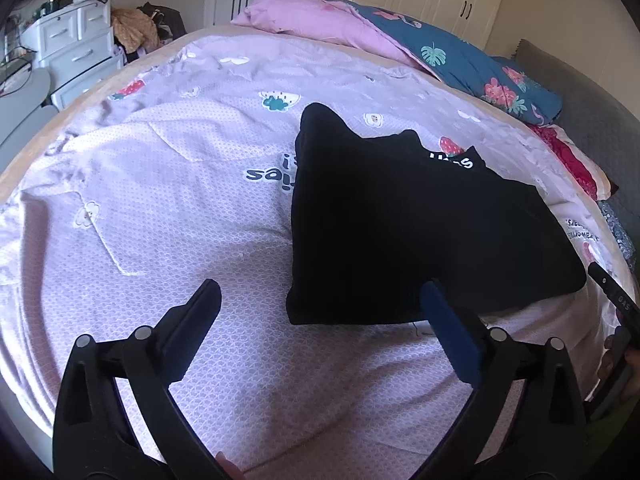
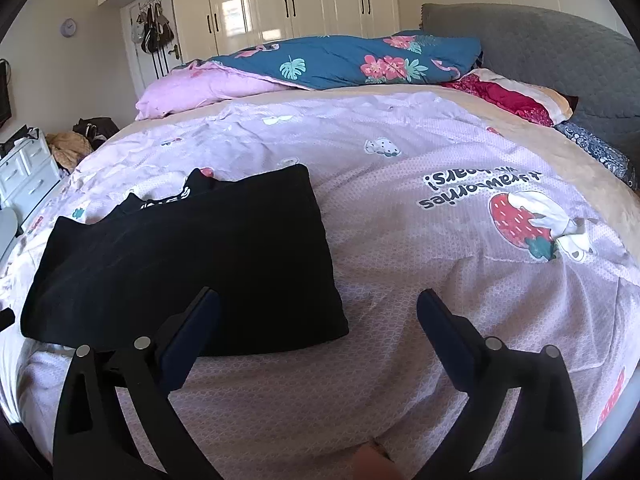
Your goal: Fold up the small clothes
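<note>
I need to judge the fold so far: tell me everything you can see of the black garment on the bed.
The black garment is dark, soft-looking cloth, folded into a rough rectangle with white lettering showing at its far end. Two points of fabric stick up there. It lies flat on the lilac strawberry-print bedcover, touching only that. Both grippers, left gripper and right gripper, are open at its near edge, gripping nothing.

Bedroom setting: a bed [image 2: 400, 152] covered by a pale lilac strawberry-print sheet filled most of both views, with a folded teal floral quilt [image 2: 348, 60] and a pink quilt [image 2: 200, 88] at its far edge and a grey padded headboard [image 2: 540, 44] to the right. Glossy cream wardrobes [image 2: 304, 0] with dark handles lined the far wall, beside a door hung with bags [image 2: 154, 32] and a round wall clock [image 2: 69, 27]. A white drawer unit [image 1: 76, 44] stood at left; daylight fell brightly across the sheet.
</note>
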{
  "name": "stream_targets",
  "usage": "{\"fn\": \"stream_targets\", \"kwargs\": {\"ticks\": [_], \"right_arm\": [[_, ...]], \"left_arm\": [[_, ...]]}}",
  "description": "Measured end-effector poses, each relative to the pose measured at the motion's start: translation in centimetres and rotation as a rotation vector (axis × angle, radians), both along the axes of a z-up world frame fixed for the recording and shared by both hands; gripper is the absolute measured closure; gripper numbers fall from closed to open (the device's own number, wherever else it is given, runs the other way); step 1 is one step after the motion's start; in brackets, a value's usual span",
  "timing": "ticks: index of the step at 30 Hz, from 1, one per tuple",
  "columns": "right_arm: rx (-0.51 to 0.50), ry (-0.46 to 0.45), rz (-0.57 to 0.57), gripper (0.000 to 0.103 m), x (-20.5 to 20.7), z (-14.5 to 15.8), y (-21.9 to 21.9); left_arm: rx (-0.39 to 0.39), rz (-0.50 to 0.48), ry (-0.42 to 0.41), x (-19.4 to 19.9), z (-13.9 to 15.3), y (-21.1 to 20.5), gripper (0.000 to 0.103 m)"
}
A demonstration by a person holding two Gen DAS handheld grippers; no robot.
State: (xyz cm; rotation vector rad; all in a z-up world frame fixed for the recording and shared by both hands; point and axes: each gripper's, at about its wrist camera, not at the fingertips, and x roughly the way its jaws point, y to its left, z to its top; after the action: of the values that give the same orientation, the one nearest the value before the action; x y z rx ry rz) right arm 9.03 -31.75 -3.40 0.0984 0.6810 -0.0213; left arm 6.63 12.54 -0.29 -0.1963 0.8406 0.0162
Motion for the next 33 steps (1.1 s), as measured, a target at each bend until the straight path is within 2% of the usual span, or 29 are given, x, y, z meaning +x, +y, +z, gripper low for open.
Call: {"fn": "stream_targets", "kwargs": {"ticks": [10, 27, 33], "right_arm": [[0.004, -0.045, -0.021, 0.004, -0.9, 0.7, -0.1], [-0.092, -0.121, 0.05, 0.004, -3.4, 3.4, 4.4], [-0.096, -0.137, 0.091, 0.004, -4.7, 4.5, 6.1]], "left_arm": [[0.013, 0.0, -0.003, -1.0, 0.8, -0.3, 0.009], [0.018, -0.015, -0.052, -3.2, 2.9, -0.6, 0.009], [0.02, -0.048, -0.068, -3.8, 3.6, -1.4, 0.009]]}}
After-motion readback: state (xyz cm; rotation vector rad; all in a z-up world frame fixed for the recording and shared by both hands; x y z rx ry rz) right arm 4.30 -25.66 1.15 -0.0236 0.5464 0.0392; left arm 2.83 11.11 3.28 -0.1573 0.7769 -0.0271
